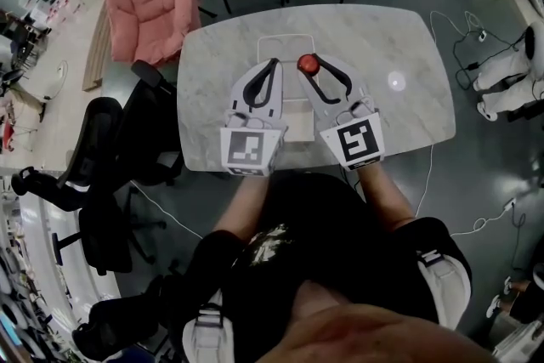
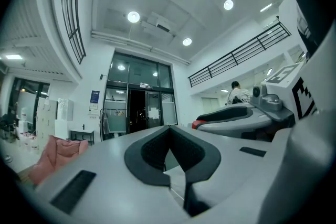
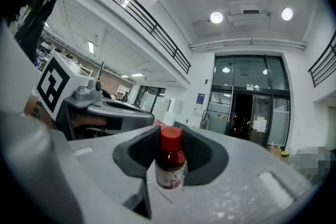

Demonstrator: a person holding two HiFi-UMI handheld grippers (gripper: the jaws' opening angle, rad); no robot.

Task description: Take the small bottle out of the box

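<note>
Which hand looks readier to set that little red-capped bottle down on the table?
Right, I would say. The right gripper grips the small bottle between its jaws, while the left gripper is shut on nothing.

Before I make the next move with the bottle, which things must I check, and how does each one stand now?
1. Right gripper clamped on the small bottle: ok.
2. Bottle upright between the jaws, red cap on: ok.
3. Left gripper shut with nothing in it, beside the right one: ok.
4. Bottle's base lifted clear of the rim of the box: cannot tell.
5. Bare table to the right of the box, for setting the bottle down: ok.
</note>
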